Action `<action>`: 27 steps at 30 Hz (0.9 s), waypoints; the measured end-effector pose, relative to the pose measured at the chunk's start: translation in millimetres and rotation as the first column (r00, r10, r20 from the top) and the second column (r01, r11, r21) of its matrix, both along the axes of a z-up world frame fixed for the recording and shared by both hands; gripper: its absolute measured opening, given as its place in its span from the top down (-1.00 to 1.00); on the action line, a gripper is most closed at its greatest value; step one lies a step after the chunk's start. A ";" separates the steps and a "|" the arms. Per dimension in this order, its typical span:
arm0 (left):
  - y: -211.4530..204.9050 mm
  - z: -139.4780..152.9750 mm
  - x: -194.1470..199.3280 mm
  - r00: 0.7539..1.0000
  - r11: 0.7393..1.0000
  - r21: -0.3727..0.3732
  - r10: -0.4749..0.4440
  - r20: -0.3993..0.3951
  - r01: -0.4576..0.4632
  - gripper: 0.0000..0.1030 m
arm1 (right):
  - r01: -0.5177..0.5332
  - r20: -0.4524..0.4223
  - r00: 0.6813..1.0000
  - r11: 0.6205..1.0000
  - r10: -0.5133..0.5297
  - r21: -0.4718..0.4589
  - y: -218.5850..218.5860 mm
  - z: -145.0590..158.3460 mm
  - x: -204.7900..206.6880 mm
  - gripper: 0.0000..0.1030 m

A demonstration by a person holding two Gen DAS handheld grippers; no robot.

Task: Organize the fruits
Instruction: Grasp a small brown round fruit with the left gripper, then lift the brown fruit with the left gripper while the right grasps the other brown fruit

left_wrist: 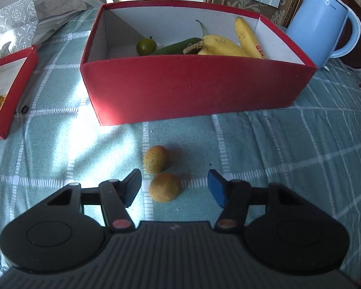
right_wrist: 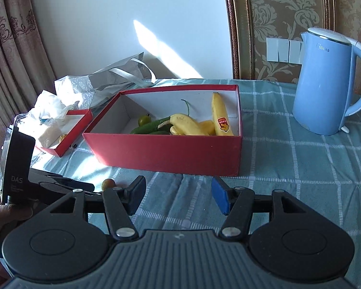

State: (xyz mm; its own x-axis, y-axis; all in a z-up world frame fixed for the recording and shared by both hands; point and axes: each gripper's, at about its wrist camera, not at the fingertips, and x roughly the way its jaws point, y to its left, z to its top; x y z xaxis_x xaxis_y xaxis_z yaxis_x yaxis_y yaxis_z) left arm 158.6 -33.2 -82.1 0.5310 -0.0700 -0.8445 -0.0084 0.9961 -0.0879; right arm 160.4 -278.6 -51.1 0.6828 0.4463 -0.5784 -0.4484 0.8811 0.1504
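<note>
Left hand-held gripper point(left_wrist: 174, 186): jaws spread wide, nothing held, low over the counter point(left_wrist: 288, 144) with its teal checked cloth. Between the open fingers, nearer the left one: a small round yellow-brown fruit point(left_wrist: 164, 187), resting on the cloth, no contact with either pad visible. Just beyond it, almost touching: a second small fruit point(left_wrist: 155, 159), speckled yellow-green, oval, also on the cloth, outside the box.

Behind both loose fruits: large red box point(left_wrist: 192, 89), open top, white inside. Contents gathered toward its right half: yellow bananas point(left_wrist: 225, 45), one of them propped against the right end wall with a sticker near its lower end; a dark green cucumber point(left_wrist: 178, 47) lying beside the bananas; a round green fruit point(left_wrist: 146, 46) to the left of the cucumber, with stem. Left portion of the box floor bare.

Left of the box, well apart: red box lid point(left_wrist: 10, 91), upturned, with white paper or plastic inside and a small yellowish item that cannot be identified. Behind it: grey patterned gift bag point(left_wrist: 36, 12), lying on its side. Right of the box, at the back: light blue electric kettle point(left_wrist: 322, 21), upright.

Right hand-held gripper point(right_wrist: 178, 197): jaws likewise spread apart, empty, held above the cloth in front of the red box's near wall. To its left in the right wrist view: the left device, a dark housing gripped by a hand point(right_wrist: 2, 219), and one small fruit visible just past it.
</note>
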 end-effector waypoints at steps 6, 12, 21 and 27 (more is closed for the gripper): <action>-4.4 -13.0 7.4 0.998 0.999 0.040 0.032 -0.046 -0.030 0.24 | 0.003 -0.003 1.000 1.000 -0.003 0.009 -7.5 -2.5 -1.5 -0.15; 1.7 -13.9 10.1 0.996 0.997 0.042 0.062 -0.059 -0.060 0.47 | 0.014 -0.026 1.000 1.000 -0.014 0.010 -14.7 -7.9 0.5 -0.15; 8.2 -5.6 2.7 0.997 0.998 0.012 0.062 -0.041 -0.061 0.48 | -0.011 -0.033 0.999 1.000 0.011 0.001 -8.6 -10.1 1.2 -0.15; 20.4 18.0 -10.1 0.998 0.998 -0.002 0.063 0.006 -0.063 0.48 | -0.056 -0.027 0.998 0.998 0.055 -0.019 5.0 -9.5 -0.1 -0.15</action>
